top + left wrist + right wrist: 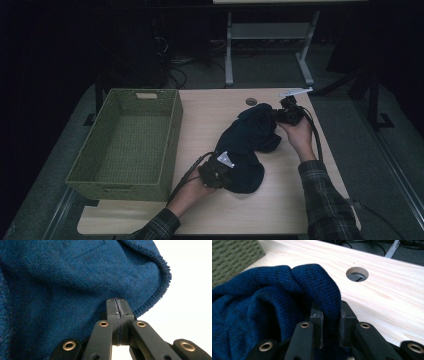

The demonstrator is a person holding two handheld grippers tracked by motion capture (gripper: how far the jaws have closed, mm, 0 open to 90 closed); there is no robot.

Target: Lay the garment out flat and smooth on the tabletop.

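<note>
Navy knit garment (247, 147) lies slantwise on the tabletop (280, 210), our left hand-held gripper (117, 315) clamped tight on its near hem, our right hand-held gripper (329, 317) pinching a thick far-end fold, the wicker basket (125, 145) off beyond its left side.

A green woven basket (125, 142) sits on the pale wooden table (210, 115), near its round cable hole (251, 101).

Open tabletop (210, 125) across the frame's middle and bottom; green basket (125, 142) walling off the left, blue garment (247, 145) heaped right of centre.
</note>
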